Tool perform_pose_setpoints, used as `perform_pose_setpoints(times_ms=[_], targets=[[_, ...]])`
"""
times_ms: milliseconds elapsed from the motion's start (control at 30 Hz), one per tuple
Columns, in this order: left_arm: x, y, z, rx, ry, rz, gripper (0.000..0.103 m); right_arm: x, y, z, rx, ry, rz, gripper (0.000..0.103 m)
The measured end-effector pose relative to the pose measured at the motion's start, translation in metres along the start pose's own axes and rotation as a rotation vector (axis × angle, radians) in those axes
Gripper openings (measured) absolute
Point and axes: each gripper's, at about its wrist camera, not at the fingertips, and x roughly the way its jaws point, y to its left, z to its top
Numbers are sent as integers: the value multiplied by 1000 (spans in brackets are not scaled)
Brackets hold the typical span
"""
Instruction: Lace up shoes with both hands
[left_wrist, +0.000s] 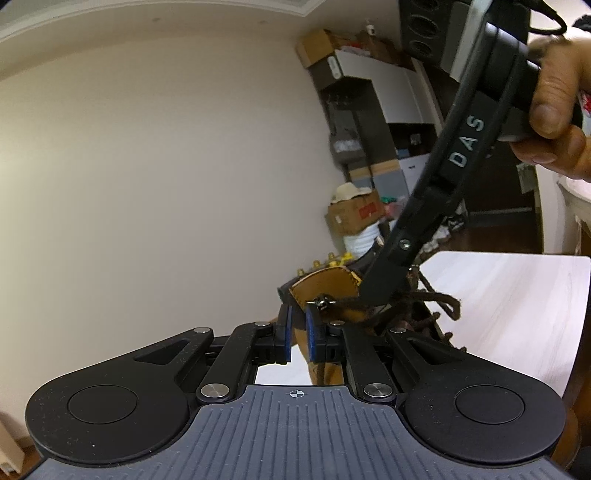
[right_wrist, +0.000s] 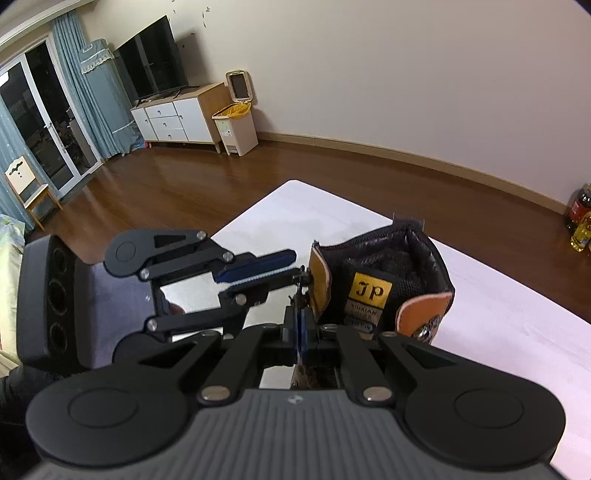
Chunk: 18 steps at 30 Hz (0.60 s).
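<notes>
**A:** What does the boot (right_wrist: 384, 284) look like?

**B:** It is a tan leather ankle boot with a black padded lining and a yellow tongue label printed "JP". A black pull loop stands at the back of the collar. It sits upright on the white table (right_wrist: 498, 306), at about 1 o'clock from the right gripper (right_wrist: 300, 332) in that gripper's own view.

**A:** And the lace?

**B:** The lace (left_wrist: 439, 301) is dark brown and fuzzy. In the left wrist view it runs from a metal hook (left_wrist: 322, 303) on the boot's upper edge out toward 3 o'clock, where it forms a loose loop over the table.

**A:** How do the right gripper's fingers stand?

**B:** Pressed together, blue pads meeting, clamped on the dark lace just below the boot's top edge; the strand rises from between the tips.

**A:** And the left gripper (left_wrist: 298, 332)?

**B:** Its jaws stand apart with a clear gap. The tan leather edge and the hook lie just beyond the tips at 12 o'clock; the pads press on nothing that I can see.

**A:** Anything of the person?

**B:** A bare hand (left_wrist: 557, 110) grips the right gripper's handle, at 2 o'clock in the left view.
</notes>
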Motion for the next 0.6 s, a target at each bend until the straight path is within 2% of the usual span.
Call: perform_pose_setpoints(times_ms=[167, 300, 333, 367, 600], targets=[[1, -3, -5, 89, 13, -2, 12, 3, 3, 4, -28, -1, -32, 3], [2, -9, -11, 286, 15, 2, 13, 2, 5, 7, -53, -1, -47, 3], [3, -10, -10, 298, 15, 1, 13, 2, 6, 7, -58, -1, -49, 2], [3, -13, -12, 367, 16, -5, 13, 1, 7, 8, -62, -1, -50, 2], [0, -24, -19, 577, 4, 17, 14, 0, 10, 11, -87, 4, -52, 3]])
